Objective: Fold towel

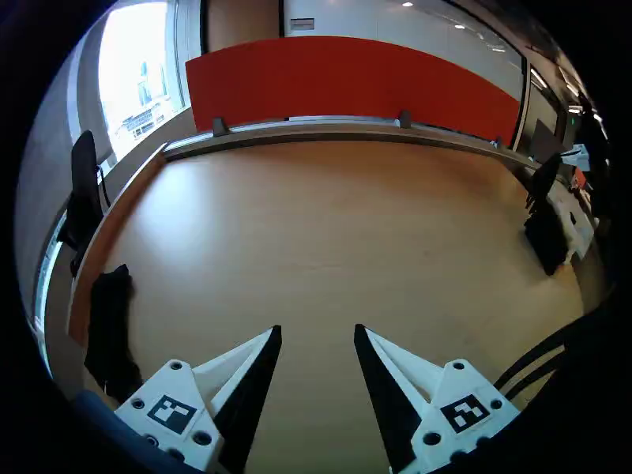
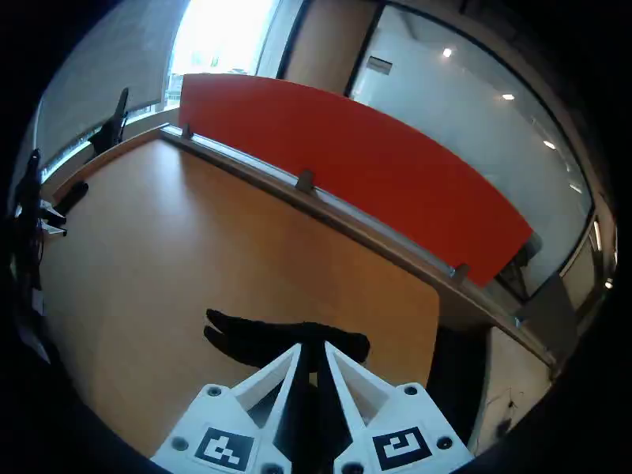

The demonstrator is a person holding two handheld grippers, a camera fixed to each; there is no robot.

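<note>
A black towel point(image 2: 268, 336) lies crumpled on the wooden table point(image 2: 174, 253), near the table's right end in the right gripper view. My right gripper point(image 2: 312, 347) sits right over its near edge. The fingers are drawn close together with dark cloth pinched between the tips. My left gripper point(image 1: 316, 332) hovers over bare wood point(image 1: 332, 237), its fingers spread wide with nothing between them.
An orange divider point(image 1: 347, 79) on a metal rail runs along the table's far side. A dark cloth point(image 1: 110, 340) hangs at the table's left edge, beside a black chair point(image 1: 83, 197). Another chair and clutter point(image 1: 549, 229) stand at the right end.
</note>
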